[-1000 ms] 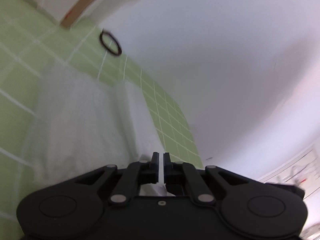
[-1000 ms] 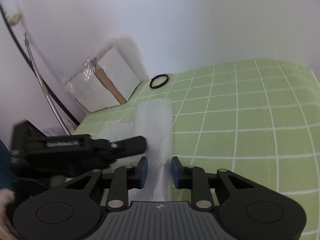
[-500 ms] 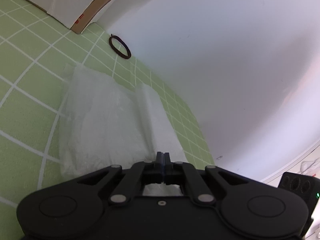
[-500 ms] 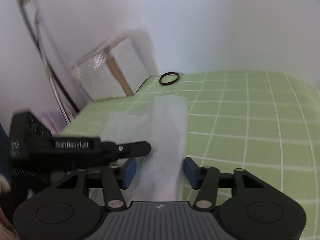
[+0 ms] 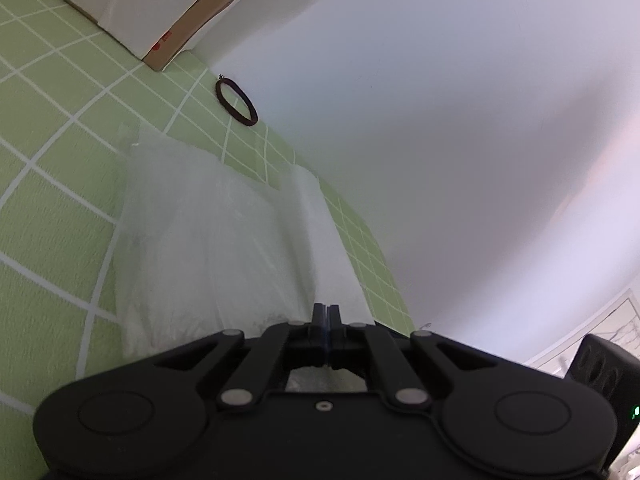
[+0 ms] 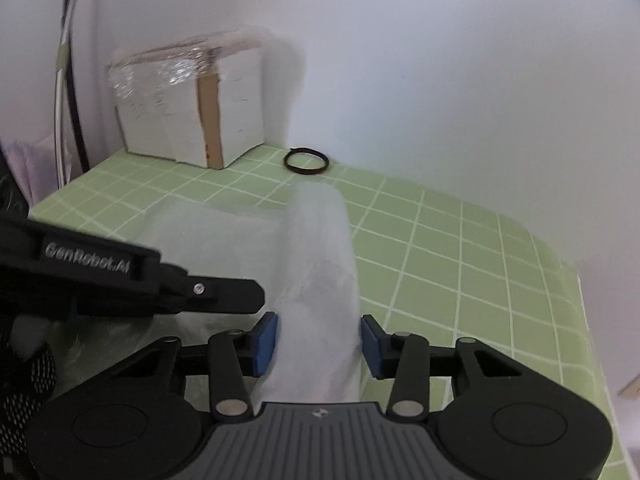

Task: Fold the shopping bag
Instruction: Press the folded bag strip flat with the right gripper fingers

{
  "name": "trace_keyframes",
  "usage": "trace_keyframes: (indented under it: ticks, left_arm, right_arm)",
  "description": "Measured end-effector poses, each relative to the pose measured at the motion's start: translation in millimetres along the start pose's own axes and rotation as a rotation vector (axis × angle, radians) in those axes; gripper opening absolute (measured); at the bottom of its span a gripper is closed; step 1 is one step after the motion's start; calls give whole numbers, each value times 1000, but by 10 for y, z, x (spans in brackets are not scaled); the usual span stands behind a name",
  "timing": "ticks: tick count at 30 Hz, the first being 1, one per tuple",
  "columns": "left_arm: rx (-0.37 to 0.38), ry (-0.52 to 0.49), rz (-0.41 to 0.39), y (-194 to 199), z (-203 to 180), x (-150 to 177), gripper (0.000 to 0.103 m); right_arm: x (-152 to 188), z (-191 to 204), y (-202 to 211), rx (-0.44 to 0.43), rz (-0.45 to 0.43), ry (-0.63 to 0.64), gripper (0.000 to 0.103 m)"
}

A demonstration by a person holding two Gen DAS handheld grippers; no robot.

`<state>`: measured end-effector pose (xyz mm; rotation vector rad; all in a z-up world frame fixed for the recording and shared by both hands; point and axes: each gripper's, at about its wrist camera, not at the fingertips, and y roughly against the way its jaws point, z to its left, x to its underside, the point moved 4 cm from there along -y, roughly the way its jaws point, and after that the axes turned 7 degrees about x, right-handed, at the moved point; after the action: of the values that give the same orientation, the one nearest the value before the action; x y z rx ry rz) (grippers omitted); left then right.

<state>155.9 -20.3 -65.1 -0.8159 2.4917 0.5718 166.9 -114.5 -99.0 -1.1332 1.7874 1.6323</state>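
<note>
Green gridded mat (image 6: 460, 264) against a white wall; left gripper (image 5: 326, 322) clenched on the translucent plastic bag (image 5: 208, 248), right gripper (image 6: 318, 340) has just been closing, pads straddling its folded strip (image 6: 320, 264) without pressing yet. I'd pinch squarely and keep the crease taut.

Bright, soft, even light, faint shadows, fisheye bending, dark corner vignettes, slight motion blur

1. The shopping bag (image 6: 316, 264) is thin, see-through white plastic, soft and a bit crinkly
2. The table cover (image 6: 460, 264) is matt green with white lines
3. The box (image 6: 188, 108) is white card with brown paper tape and shiny wrap on top
4. The right gripper (image 6: 318, 340) is matt black plastic with blue pads (image 6: 266, 338)
5. The ring (image 6: 306, 160) is dark and looks matt
</note>
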Motion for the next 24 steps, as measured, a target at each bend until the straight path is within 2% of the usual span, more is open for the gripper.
trace_keyframes:
  ticks: [7, 17, 19, 20, 24]
  left_arm:
    - [-29, 31, 22, -42, -25, -61, 2]
    - [-105, -99, 76, -297, -114, -116, 2]
    - [-112, -99, 74, -318, -116, -107, 2]
    - [-113, -95, 73, -322, -113, -105, 2]
    - [-110, -95, 81, -322, -104, -100, 2]
  right_arm:
    - [54, -104, 30, -43, -4, -23, 45]
    - [16, -128, -8, -87, -7, -32, 46]
    - [9, -162, -13, -110, -6, -51, 46]
    - [11, -198, -11, -129, -4, -75, 46]
    - [22, -491, -54, -272, 23, -341, 47]
